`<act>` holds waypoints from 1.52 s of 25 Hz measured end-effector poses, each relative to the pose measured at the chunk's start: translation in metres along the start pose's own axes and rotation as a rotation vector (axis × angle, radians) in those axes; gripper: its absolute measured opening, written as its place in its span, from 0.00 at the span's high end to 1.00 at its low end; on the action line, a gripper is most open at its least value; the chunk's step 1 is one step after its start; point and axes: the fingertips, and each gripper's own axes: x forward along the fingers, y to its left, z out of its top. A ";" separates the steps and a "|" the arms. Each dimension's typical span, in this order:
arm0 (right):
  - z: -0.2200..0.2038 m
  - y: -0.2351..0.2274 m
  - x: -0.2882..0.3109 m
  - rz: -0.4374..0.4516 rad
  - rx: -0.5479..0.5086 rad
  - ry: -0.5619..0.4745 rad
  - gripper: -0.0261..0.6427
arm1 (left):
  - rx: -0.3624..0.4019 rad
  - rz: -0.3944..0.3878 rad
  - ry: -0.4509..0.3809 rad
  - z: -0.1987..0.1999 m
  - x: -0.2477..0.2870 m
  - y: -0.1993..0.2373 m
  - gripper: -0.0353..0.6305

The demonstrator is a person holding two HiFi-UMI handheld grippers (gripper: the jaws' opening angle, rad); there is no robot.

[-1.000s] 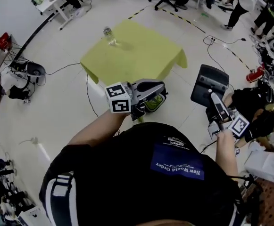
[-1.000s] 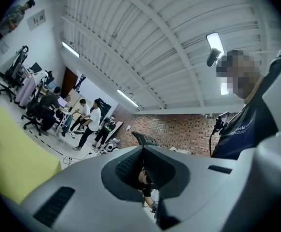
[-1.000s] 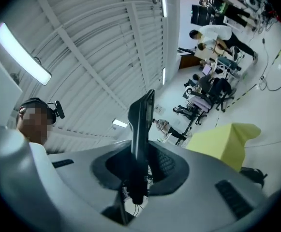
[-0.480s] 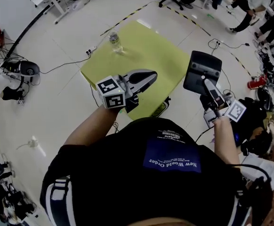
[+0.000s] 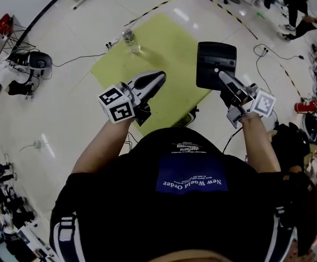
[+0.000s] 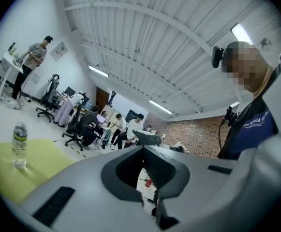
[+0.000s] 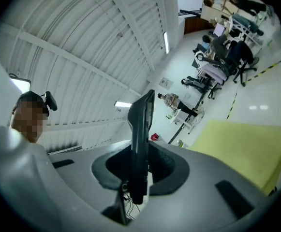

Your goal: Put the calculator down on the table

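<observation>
In the head view the black calculator (image 5: pixel 216 64) hangs in the air above the right edge of the yellow-green table (image 5: pixel 163 37). My right gripper (image 5: pixel 222 76) is shut on its near edge. The right gripper view shows the calculator (image 7: pixel 141 139) edge-on, standing up between the pads of the right gripper (image 7: pixel 139 180), with the table (image 7: pixel 246 144) ahead on the right. My left gripper (image 5: pixel 157 77) is shut and holds nothing, over the table's near edge. In the left gripper view the left gripper (image 6: pixel 143 153) points past the table (image 6: pixel 9 173).
A clear water bottle (image 5: pixel 129 40) stands upright at the table's far left corner, also visible as the bottle (image 6: pixel 19 144). Cables (image 5: pixel 278 59) run over the white floor. Gear lies at left (image 5: pixel 22 70); office chairs and people are at the back.
Both grippers have moved in over the table. The calculator, earlier out to the table's right above the floor, now hangs at the table's right edge. The grip is unchanged.
</observation>
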 end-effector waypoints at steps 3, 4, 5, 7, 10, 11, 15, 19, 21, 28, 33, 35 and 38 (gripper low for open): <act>0.000 -0.003 0.002 0.028 0.002 0.033 0.88 | 0.013 0.034 -0.014 -0.008 -0.003 -0.003 0.94; 0.000 -0.003 0.004 0.034 0.000 0.040 0.87 | 0.015 0.039 -0.017 -0.008 -0.003 -0.003 0.94; -0.001 -0.003 0.005 0.040 -0.002 0.044 0.88 | 0.019 0.042 -0.017 -0.010 -0.003 -0.004 0.94; -0.005 -0.003 0.004 0.047 -0.001 0.042 0.88 | 0.027 0.045 -0.014 -0.016 -0.005 -0.005 0.94; -0.001 -0.020 0.001 0.018 0.001 0.038 0.88 | 0.036 0.044 -0.006 -0.025 -0.002 0.004 0.94; 0.008 -0.034 0.004 -0.009 0.003 0.041 0.88 | 0.033 0.045 0.003 -0.022 0.003 0.014 0.94; 0.034 -0.134 0.005 -0.176 0.051 0.073 0.88 | -0.009 0.050 0.060 -0.022 0.032 0.069 0.94; -0.002 -0.261 -0.020 -0.328 0.099 0.131 0.88 | -0.051 0.041 0.110 -0.070 0.051 0.115 0.94; -0.027 -0.306 -0.032 -0.395 0.152 0.158 0.88 | -0.072 0.028 0.135 -0.095 0.060 0.126 0.94; -0.069 -0.370 -0.061 -0.575 0.195 0.273 0.86 | -0.147 -0.007 0.154 -0.148 0.078 0.133 0.94; -0.071 -0.376 -0.068 -0.759 -0.092 0.460 0.67 | -0.173 -0.008 0.145 -0.154 0.070 0.125 0.94; -0.074 -0.377 -0.075 -0.840 -0.198 0.545 0.54 | -0.169 -0.011 0.145 -0.154 0.068 0.119 0.94; -0.066 -0.374 -0.084 -0.917 -0.314 0.581 0.47 | -0.162 -0.017 0.143 -0.150 0.068 0.110 0.94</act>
